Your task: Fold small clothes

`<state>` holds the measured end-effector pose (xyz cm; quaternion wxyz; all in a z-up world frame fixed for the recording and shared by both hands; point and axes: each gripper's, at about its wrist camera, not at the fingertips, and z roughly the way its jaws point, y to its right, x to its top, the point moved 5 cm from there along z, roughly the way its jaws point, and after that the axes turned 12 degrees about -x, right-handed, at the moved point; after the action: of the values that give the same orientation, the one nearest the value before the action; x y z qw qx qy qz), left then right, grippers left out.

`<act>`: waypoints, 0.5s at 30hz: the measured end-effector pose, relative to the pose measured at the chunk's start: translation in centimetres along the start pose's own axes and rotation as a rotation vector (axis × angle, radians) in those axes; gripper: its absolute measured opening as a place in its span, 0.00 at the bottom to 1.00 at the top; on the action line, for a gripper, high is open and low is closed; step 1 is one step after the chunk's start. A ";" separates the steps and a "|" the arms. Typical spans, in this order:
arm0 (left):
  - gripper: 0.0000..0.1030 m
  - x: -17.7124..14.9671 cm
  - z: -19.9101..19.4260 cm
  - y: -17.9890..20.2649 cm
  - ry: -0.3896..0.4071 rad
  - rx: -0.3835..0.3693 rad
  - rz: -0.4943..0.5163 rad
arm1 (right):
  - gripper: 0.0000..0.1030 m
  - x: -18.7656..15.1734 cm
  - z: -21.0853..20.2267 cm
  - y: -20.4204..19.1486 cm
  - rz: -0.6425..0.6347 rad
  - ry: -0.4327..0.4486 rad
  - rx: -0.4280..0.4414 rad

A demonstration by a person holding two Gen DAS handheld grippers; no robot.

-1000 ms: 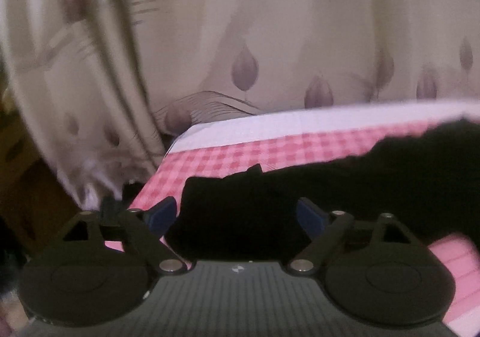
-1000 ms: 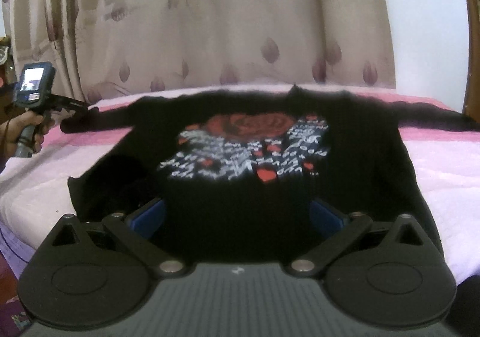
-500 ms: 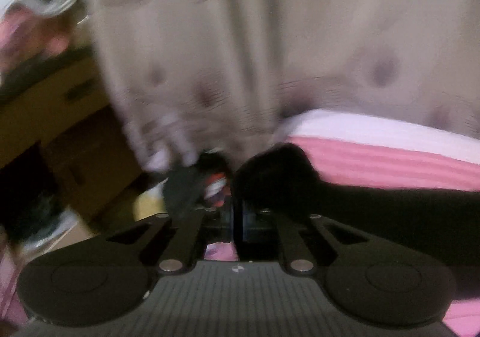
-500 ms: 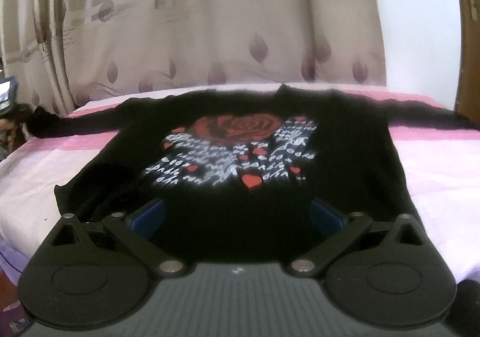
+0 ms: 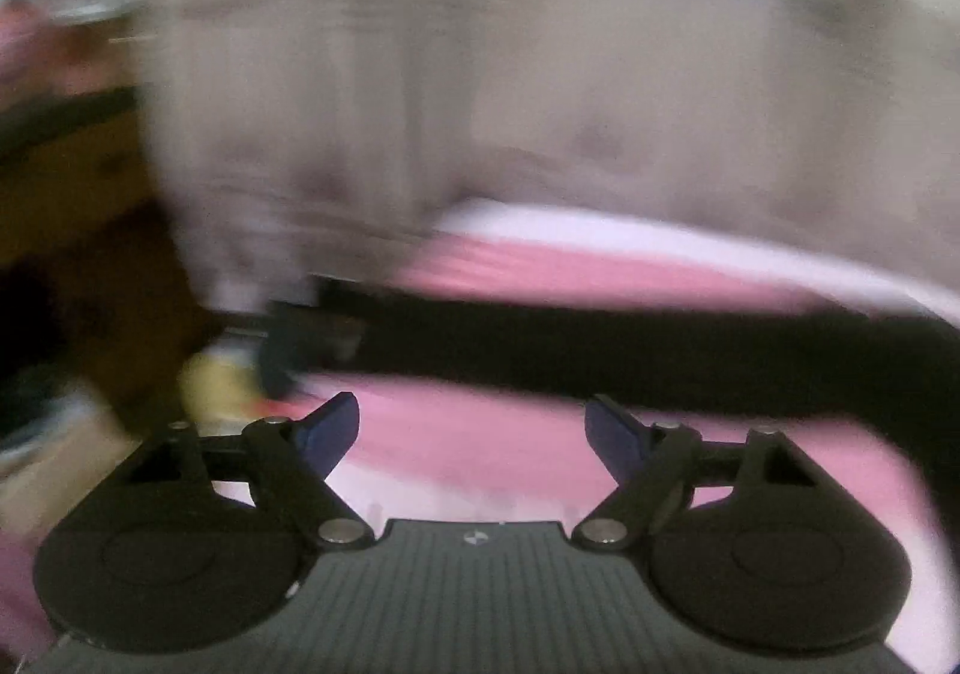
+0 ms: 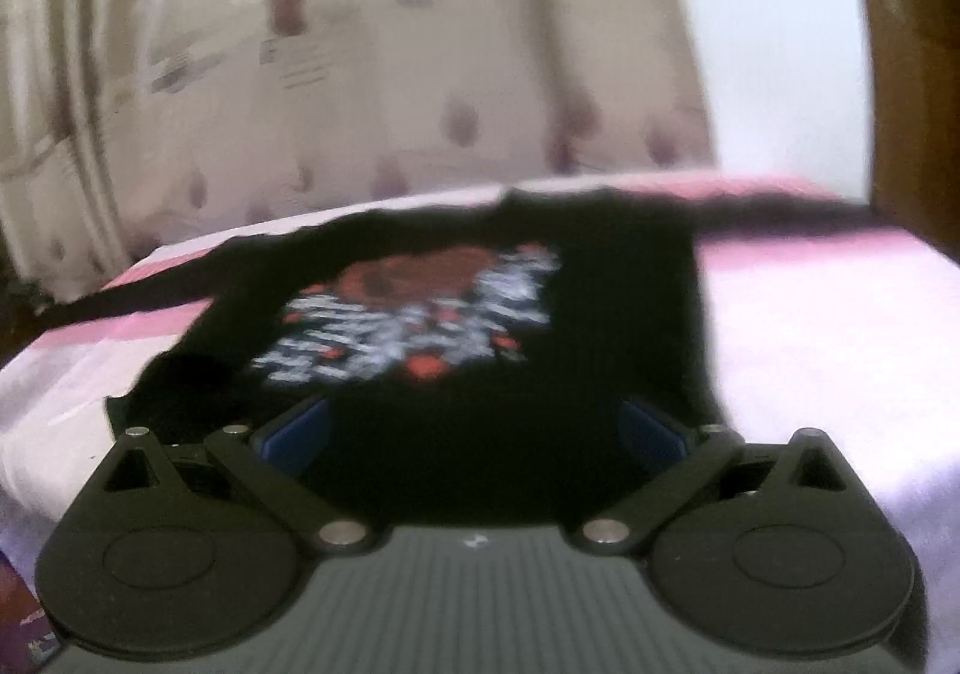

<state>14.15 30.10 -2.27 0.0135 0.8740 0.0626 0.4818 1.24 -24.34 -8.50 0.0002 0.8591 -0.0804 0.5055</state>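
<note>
While left gripper [image 5: 471,431] jaws opening, nothing between, we see black sweater [image 6: 480,326] flat mid-frame on pink bed [image 6: 810,314]; sleeve [image 5: 600,344] probably straightened; right gripper [image 6: 474,434] spread, empty; we should pinch hem squarely

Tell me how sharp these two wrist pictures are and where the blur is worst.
Left wrist view: heavy motion smear; curtain and black sleeve streaked, only the left gripper crisp. Right wrist view: milder blur; sweater print softened yet recognisable.
</note>
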 end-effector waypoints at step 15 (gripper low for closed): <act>0.62 -10.9 -4.8 29.2 -0.216 -0.682 0.408 | 1.00 -2.5 -3.1 4.5 0.155 0.014 0.004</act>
<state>7.17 -0.40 -6.36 0.2129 0.8595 -0.2770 0.3731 -3.29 -28.16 -9.56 -0.0399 0.8469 -0.1456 0.5099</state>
